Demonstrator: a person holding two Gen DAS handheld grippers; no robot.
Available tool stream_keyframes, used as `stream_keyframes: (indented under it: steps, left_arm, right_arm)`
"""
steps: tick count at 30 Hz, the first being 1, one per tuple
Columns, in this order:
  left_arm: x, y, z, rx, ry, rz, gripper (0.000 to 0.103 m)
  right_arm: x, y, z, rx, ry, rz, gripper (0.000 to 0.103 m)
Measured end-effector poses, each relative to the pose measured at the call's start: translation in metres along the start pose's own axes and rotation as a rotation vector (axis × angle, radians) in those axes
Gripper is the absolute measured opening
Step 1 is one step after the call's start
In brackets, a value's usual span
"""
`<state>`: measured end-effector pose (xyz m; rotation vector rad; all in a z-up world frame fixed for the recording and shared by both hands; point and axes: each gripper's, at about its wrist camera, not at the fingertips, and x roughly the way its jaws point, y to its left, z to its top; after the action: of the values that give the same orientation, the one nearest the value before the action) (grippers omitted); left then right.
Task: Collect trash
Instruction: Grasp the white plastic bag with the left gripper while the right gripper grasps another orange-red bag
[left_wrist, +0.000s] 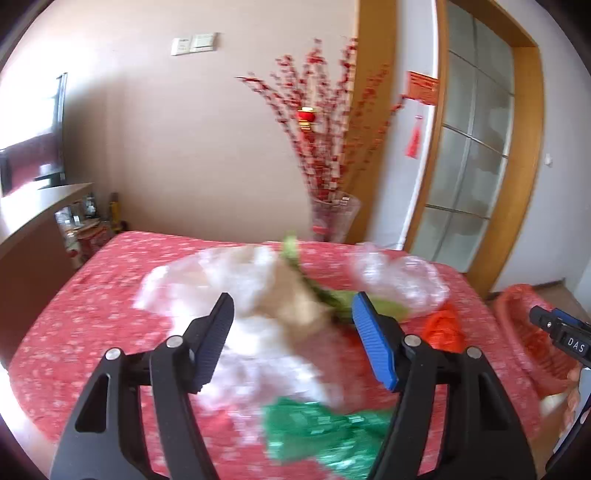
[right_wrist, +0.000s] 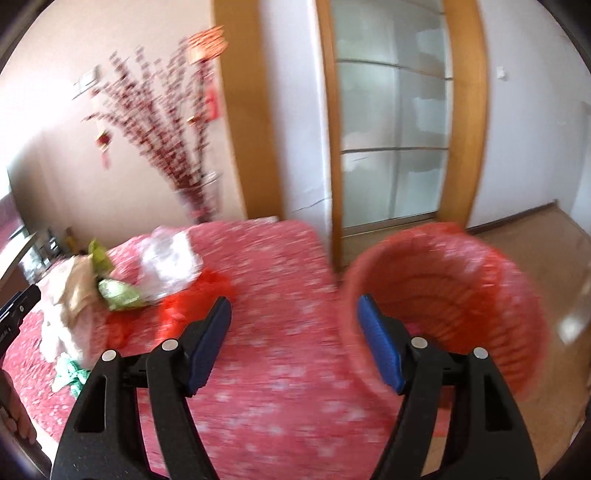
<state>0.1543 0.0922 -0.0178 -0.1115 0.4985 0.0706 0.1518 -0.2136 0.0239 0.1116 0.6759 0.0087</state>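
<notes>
Trash lies heaped on a table under a red patterned cloth (left_wrist: 92, 295): crumpled white and tan paper (left_wrist: 258, 295), a clear plastic bag (left_wrist: 399, 280), a green wrapper (left_wrist: 321, 432), a green leafy scrap (left_wrist: 388, 306) and an orange-red bag (left_wrist: 443, 328). My left gripper (left_wrist: 291, 325) hangs open over the white paper, nothing between its fingers. My right gripper (right_wrist: 293, 325) is open over the bare cloth (right_wrist: 277, 369), beside a red basket (right_wrist: 461, 295) lined with a red bag. The pile shows at the left there: white paper (right_wrist: 62, 314), clear bag (right_wrist: 170, 258).
A glass vase of red berry branches (left_wrist: 332, 147) stands behind the table. A wood-framed glass door (right_wrist: 395, 129) is at the back right. A low cabinet (left_wrist: 37, 221) stands at the left. The right gripper's body (left_wrist: 561, 332) shows at the left wrist view's right edge.
</notes>
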Motion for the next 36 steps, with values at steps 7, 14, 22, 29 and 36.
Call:
stream_keyframes:
  steps: [7,14,22,29,36]
  left_arm:
    - [-0.001,0.039,-0.009,-0.037,0.018,0.051,0.066]
    - [0.008,0.053,-0.015,-0.076,0.041,0.043,0.066]
    - [0.023,0.049,-0.019,-0.090,0.085,0.018,0.066]
    - [0.043,0.033,-0.015,-0.098,0.131,-0.011,0.065]
    - [0.067,0.021,-0.015,-0.071,0.201,0.026,0.060]
  right_arm:
    - [0.037,0.053,-0.009,-0.063,0.079,0.040,0.071]
    - [0.069,0.070,-0.009,-0.063,0.162,0.028,0.071]
    - [0.090,0.075,-0.014,-0.076,0.226,0.043,0.058]
    - [0.082,0.071,-0.016,-0.110,0.195,-0.004,0.041]
    - [0.076,0.052,-0.017,-0.089,0.194,-0.022,0.041]
